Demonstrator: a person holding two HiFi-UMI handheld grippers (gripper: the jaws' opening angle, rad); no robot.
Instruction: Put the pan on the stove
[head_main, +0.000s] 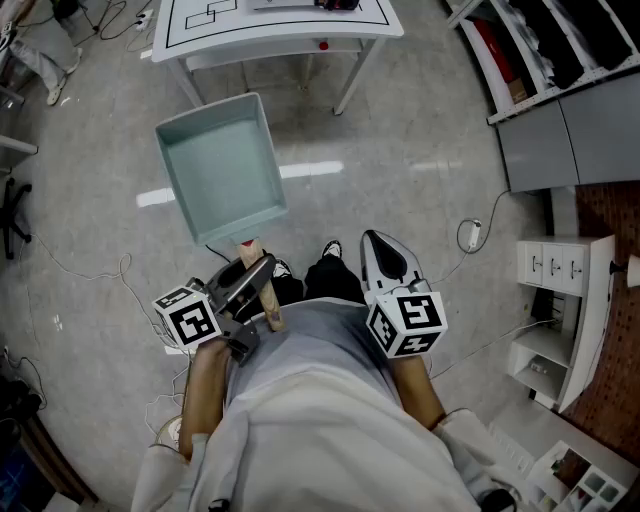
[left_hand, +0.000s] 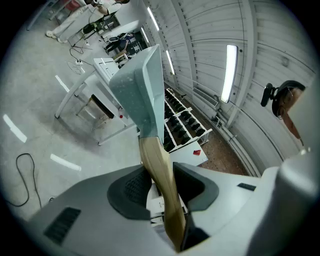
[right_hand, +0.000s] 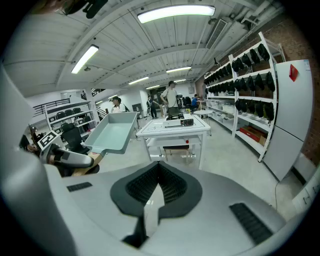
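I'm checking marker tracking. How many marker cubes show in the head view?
2. The left marker cube rides on the left gripper, which clamps the pan by its wooden handle; the right marker cube rides on the shut, empty right gripper. None appears hidden.

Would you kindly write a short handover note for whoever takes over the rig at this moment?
Left gripper: fingers shut on the wooden handle of the pan, which is held in the air.
Right gripper: fingers together, empty.
Stove: on the white table ahead.
Done: pan is in hand.
Left: carry it to the table and set it on the stove.
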